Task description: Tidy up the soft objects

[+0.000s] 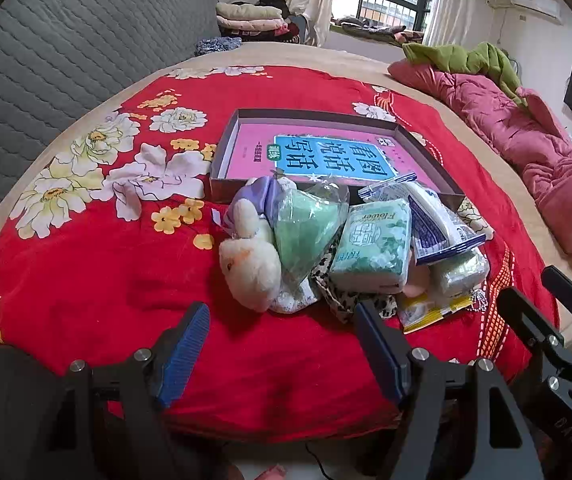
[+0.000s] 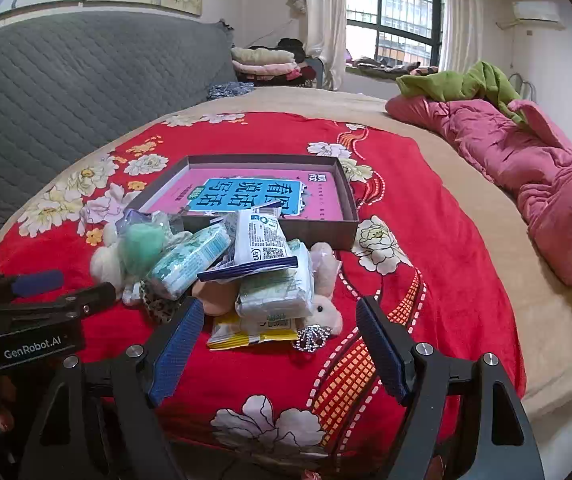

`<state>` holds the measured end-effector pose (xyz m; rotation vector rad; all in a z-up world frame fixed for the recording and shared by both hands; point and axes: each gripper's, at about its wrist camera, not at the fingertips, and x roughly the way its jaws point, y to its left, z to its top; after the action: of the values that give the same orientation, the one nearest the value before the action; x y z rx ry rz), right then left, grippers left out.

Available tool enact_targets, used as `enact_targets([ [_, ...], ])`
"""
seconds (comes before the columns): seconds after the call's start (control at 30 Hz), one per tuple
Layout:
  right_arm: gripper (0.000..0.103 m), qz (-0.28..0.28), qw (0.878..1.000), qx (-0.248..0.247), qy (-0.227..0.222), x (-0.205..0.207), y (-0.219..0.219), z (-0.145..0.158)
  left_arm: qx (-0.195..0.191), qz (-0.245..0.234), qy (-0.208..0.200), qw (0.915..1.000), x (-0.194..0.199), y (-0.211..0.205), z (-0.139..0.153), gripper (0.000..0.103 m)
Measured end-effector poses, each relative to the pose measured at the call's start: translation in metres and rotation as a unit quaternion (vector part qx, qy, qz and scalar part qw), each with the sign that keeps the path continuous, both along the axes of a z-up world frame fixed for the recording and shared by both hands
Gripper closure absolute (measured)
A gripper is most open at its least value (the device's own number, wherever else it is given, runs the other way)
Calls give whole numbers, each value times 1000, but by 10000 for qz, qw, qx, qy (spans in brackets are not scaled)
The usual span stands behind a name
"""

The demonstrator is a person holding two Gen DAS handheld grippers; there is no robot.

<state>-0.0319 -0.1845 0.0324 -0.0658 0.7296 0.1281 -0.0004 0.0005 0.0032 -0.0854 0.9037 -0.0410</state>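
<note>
Together, the two wrist views show a heap of soft things piled on a red flowered blanket (image 1: 86, 280) spread over a bed, just in front of a shallow open box (image 1: 426, 164) with a pink and blue booklet (image 1: 326, 156) lying flat inside it. The left gripper (image 1: 282, 344) is held low over the blanket, its blue-padded fingers (image 1: 184, 352) spread wide with nothing between them; the right gripper (image 2: 280, 336) is likewise spread and empty, just short of the heap.

From the left wrist, a white plush toy (image 1: 250, 264) is seen at the near left of the heap, touching a green item in a clear bag (image 1: 306, 228), with a green tissue pack (image 1: 374, 244) beside it and a white and blue packet (image 1: 434, 220) leaning on top. A leopard-print cloth (image 1: 342, 300) is seen under the pack.

From the right wrist, more is shown on the heap's other side: a yellow packet (image 2: 246, 334) at the bottom, a second tissue pack (image 2: 278, 292), a small pink plush (image 2: 326, 308) and a bead chain (image 2: 312, 338) beside it. A folded pink quilt (image 2: 526, 176) lies along the far edge of the bed.
</note>
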Motion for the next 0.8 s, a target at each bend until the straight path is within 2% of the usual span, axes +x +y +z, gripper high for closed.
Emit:
enact_targets([
  [0.8,24,-56,10000,17,-57,0,-1,2,-29,-28,13,10000,1,-2,1,29],
])
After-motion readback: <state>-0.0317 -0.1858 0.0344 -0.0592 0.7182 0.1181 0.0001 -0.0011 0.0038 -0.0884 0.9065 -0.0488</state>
